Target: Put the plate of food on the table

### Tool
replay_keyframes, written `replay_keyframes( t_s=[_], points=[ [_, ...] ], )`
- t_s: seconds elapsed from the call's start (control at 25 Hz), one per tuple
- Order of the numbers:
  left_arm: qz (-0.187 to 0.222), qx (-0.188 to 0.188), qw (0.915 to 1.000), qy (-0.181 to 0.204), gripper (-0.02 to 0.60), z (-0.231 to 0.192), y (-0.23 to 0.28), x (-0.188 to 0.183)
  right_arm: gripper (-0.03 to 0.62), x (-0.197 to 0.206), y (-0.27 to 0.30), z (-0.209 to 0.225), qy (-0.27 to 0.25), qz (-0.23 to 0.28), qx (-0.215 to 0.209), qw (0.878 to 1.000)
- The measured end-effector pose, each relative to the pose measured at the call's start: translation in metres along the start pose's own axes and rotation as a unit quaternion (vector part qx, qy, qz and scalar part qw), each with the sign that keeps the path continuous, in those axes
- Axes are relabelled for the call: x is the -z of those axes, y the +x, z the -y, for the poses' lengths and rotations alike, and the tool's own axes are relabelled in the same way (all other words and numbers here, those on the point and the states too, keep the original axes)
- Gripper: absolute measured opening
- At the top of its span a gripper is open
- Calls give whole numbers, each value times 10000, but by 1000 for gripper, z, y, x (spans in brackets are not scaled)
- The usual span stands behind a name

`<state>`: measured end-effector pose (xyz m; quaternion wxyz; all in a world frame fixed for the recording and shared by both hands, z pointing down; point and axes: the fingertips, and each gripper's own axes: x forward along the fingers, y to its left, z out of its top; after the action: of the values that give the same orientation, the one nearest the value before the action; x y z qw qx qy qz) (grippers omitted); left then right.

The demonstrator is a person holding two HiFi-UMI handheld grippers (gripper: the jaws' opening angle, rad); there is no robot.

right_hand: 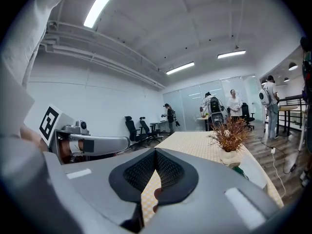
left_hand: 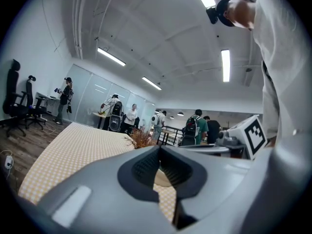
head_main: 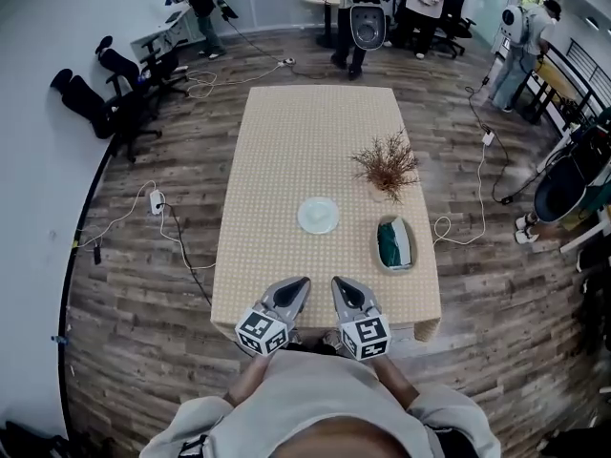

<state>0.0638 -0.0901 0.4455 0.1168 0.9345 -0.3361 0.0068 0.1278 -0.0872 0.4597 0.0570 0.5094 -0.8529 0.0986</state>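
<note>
Both tools closed at the near edge of the desk; dishes lie on the desk.

I see the left tool [head_main: 299, 284] and the right tool [head_main: 341, 285] side by side over the near edge of the desk [head_main: 305, 132], each with its pads pressed together on nothing. A white round plate [head_main: 318, 215] lies near the desk's middle, apart from both tools; I cannot tell whether it holds anything. To its right and slightly nearer, an oval dish [head_main: 393, 244] with green and white contents rests on the desk. A dried plant [head_main: 387, 165] stands just beyond that dish.
</note>
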Motion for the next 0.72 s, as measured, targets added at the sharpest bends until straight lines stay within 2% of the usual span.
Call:
replay_keyframes(
  t_s=[0.32,0.72],
  points=[
    [75,72,9999,-41,9,3,-32,6,-3,10,-17,-35,173,-38,60,9998],
    [-45,-12,9998,-186,9,-10,-147,30,-3,33,-30,-125,334,-118,271,9990]
  ],
)
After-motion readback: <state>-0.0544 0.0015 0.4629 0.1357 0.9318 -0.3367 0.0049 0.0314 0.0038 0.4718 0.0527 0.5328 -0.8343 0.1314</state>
